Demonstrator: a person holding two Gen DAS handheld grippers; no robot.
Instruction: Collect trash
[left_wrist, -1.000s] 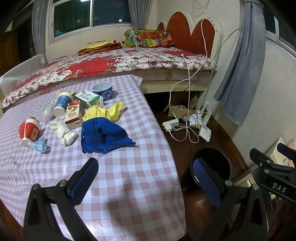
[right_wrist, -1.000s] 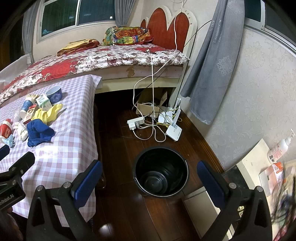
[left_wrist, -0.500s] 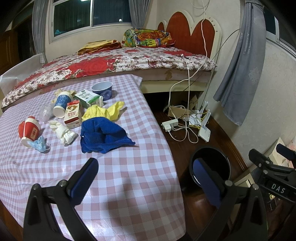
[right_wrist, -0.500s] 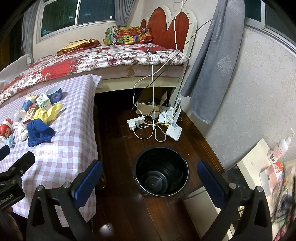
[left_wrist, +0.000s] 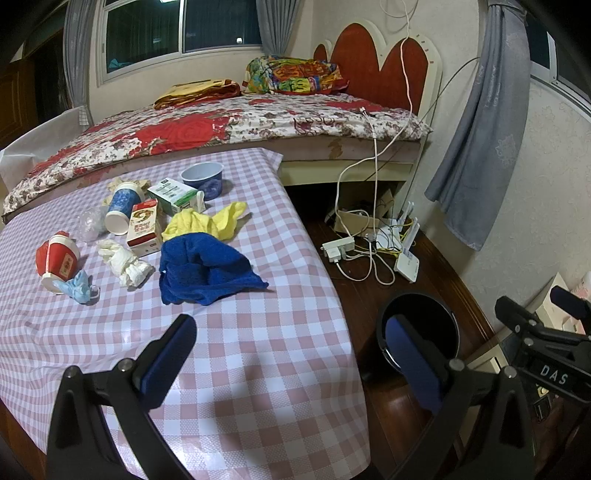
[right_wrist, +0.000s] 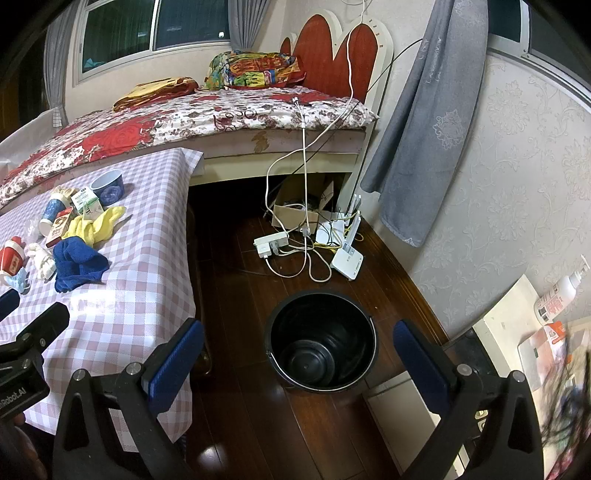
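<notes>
Holding: I have both tools hovering with nothing in them.
Left gripper (left_wrist: 291, 352): above the near edge of the worktop (left_wrist: 258, 387), jaws spread wide, empty.
Right gripper (right_wrist: 295, 356): above the floor beside the worktop, jaws spread wide, empty, framing the bin.
Bin (right_wrist: 322, 352): black bucket, upright on the dark wood floor, just off the worktop's right side; I see no trash inside.
Trash: grouped on the far left of the checked cloth: red cup (left_wrist: 55, 260) on its side, crumpled blue mask (left_wrist: 79, 290) touching it, white glove (left_wrist: 125, 264), blue paper cup (left_wrist: 122, 208), red carton (left_wrist: 144, 227), green carton (left_wrist: 175, 197), blue bowl (left_wrist: 203, 179).
Cloths: blue towel (left_wrist: 207, 269) nearest me, yellow cloth (left_wrist: 205, 223) just behind it.
</notes>
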